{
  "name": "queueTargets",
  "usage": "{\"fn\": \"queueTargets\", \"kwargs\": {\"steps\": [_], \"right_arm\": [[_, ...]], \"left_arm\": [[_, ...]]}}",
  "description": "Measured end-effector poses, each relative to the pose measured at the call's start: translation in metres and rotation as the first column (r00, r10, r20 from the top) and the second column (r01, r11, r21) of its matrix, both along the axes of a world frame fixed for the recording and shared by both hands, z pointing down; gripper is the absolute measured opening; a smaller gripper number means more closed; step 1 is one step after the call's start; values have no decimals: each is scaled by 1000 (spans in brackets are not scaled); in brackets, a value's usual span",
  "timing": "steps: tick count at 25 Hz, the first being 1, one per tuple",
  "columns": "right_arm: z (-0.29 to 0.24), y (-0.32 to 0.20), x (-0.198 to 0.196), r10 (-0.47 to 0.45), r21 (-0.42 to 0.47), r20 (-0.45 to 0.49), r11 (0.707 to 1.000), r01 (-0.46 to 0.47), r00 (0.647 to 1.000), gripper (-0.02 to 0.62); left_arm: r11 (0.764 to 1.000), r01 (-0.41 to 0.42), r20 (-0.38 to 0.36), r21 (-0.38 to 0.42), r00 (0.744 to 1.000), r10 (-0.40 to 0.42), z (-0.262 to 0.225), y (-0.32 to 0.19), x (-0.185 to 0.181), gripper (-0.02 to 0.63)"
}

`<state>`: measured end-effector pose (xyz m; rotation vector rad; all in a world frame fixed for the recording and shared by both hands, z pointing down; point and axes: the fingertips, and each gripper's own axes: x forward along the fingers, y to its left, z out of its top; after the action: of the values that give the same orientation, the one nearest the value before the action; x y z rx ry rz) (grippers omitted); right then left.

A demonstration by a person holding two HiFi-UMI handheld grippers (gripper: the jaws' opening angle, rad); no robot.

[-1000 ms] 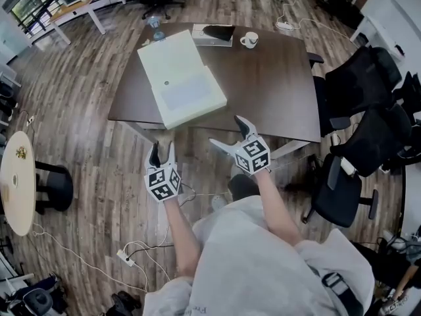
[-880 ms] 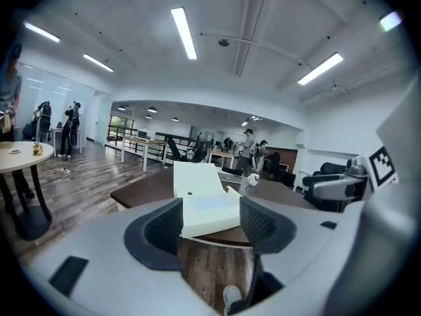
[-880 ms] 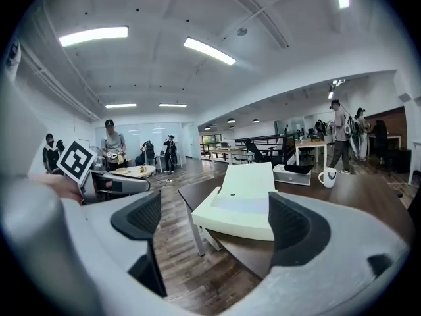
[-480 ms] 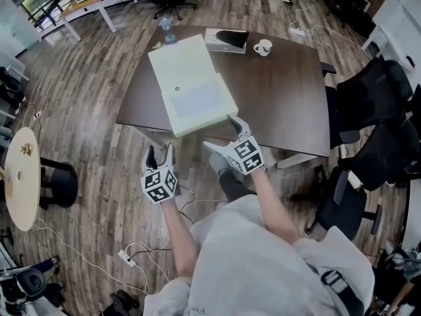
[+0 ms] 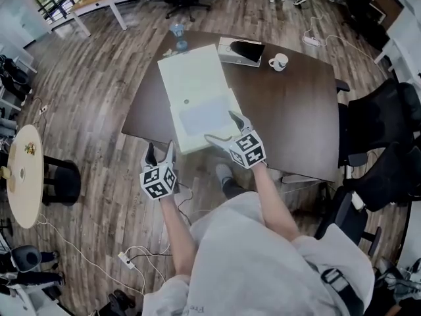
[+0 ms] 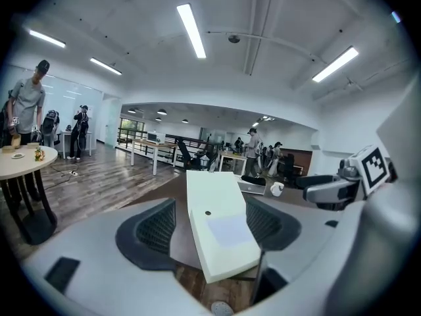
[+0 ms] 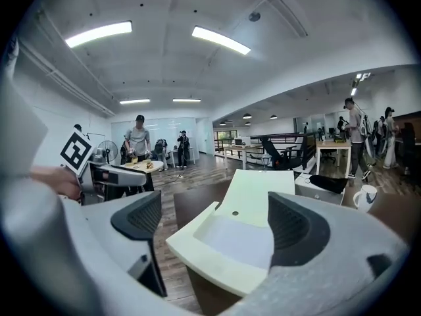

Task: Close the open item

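Jaws: left gripper's (image 5: 161, 149) were just opening, empty | right gripper's (image 5: 220, 126) stood apart, empty | left short of box (image 5: 194, 84), right over its near edge | box lay open on table (image 5: 296, 110)

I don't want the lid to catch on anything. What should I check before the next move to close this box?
1. Left gripper empty: ok; its jaws have just been opening, with nothing between them.
2. Right gripper empty, jaws apart: ok.
3. Lid lies flat open on the table, free to grab: ok.
4. Tray recess has nothing sticking up: ok.
5. Mug stands clear of the lid: ok.
6. How lid and tray are hinged: cannot tell.
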<state>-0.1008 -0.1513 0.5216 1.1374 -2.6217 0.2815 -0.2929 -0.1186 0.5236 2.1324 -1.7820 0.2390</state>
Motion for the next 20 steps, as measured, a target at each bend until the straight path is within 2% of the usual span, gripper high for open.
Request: {"fn": "queueTargets", "kwargs": {"steps": [5, 14, 20], "right_arm": [[-1, -44, 0, -32, -5, -33, 999, 32, 999, 511], [-4, -130, 13, -6, -13, 25, 1000, 7, 1000, 506], [7, -176, 30, 5, -54, 42, 999, -3, 999, 505]], "left_arm": [[1000, 8, -2, -4, 1000, -8, -6, -42, 5, 307], [1000, 18, -2, -9, 1000, -18, -4, -115, 12, 307], [999, 16, -9, -28, 1000, -17, 5, -151, 20, 307]]}}
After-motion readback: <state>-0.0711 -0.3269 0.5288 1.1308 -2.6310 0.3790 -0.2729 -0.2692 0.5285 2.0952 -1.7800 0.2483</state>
